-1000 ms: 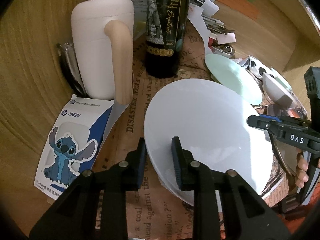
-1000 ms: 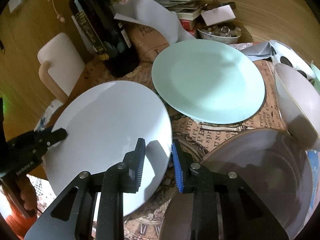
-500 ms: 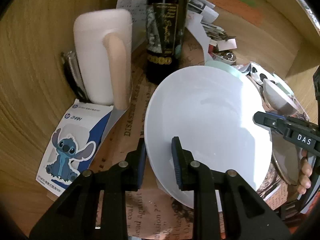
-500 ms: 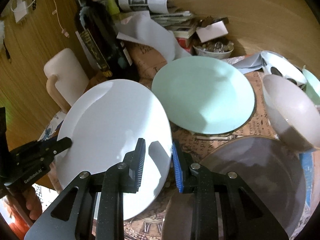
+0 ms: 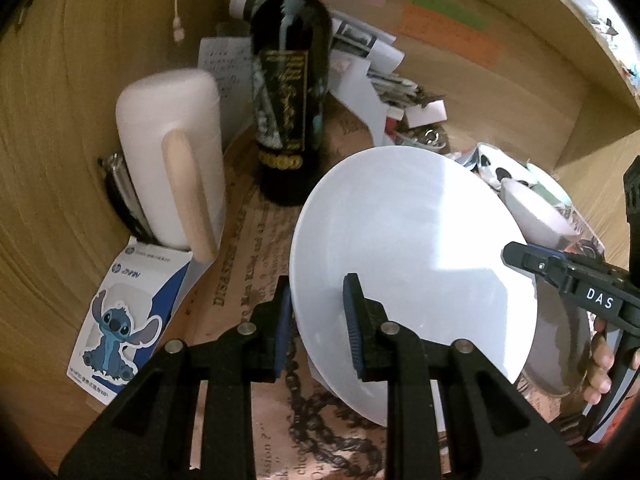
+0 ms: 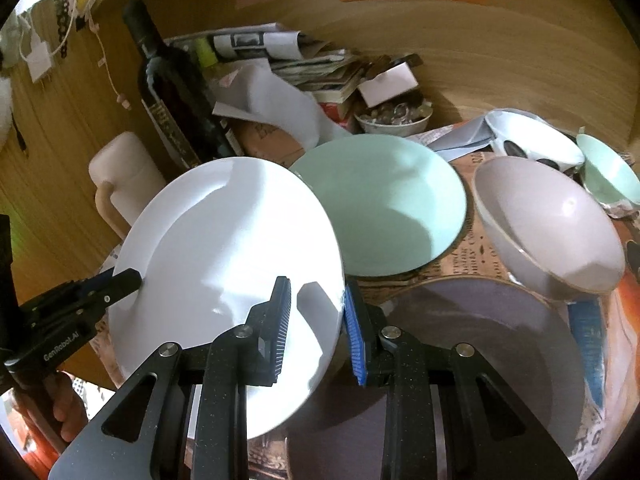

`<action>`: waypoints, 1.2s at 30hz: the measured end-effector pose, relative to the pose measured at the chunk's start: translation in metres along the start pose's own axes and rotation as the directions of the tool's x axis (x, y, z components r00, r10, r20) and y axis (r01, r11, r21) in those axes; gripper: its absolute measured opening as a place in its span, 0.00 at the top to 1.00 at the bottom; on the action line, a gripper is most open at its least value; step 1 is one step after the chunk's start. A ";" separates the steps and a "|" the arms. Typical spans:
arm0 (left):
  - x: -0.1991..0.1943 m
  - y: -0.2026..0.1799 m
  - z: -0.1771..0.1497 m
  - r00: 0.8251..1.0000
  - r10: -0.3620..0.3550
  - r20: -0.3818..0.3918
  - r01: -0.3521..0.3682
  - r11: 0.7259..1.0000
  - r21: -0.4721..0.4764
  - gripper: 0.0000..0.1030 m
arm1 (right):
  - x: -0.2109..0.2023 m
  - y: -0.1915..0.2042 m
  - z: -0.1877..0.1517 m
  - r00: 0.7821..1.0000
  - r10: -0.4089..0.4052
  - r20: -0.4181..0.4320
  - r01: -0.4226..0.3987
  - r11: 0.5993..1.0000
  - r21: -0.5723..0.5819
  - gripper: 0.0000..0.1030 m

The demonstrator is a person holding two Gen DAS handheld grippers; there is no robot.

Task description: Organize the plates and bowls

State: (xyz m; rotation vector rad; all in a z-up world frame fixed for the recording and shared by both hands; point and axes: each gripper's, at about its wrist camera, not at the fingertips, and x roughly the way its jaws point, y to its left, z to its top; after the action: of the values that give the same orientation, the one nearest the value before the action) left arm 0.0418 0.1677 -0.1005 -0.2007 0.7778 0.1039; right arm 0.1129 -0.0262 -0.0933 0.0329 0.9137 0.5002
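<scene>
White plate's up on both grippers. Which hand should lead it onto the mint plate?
Right, probably. The right gripper clamps the white plate on the edge nearest the mint plate; the left gripper grips the far rim, by the white jug.

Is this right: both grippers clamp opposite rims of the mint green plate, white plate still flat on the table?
No, colours are swapped. Both the left gripper and right gripper clamp the white plate; the mint green plate lies on the table behind it. The right wrist view shows both.

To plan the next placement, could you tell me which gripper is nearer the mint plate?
Right. The right gripper holds the white plate's edge beside the mint plate; the left gripper holds the far edge.
</scene>
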 end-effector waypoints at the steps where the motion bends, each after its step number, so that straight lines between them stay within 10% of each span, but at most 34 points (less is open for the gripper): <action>1: -0.001 -0.003 0.001 1.000 0.000 0.006 0.000 1.000 0.002 0.76 | -0.002 -0.002 0.000 1.000 0.000 0.003 0.000 1.000 0.000 0.76; 36: 0.011 -0.121 -0.022 0.993 -0.100 -0.070 0.108 0.984 0.139 0.76 | -0.059 -0.100 -0.056 0.997 -0.078 -0.014 0.080 0.986 0.145 0.76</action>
State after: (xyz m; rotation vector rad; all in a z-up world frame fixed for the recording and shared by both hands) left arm 0.0545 0.0454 -0.1070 -0.1094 0.8327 -0.0571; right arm 0.0802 -0.1503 -0.1076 0.1267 0.9551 0.3596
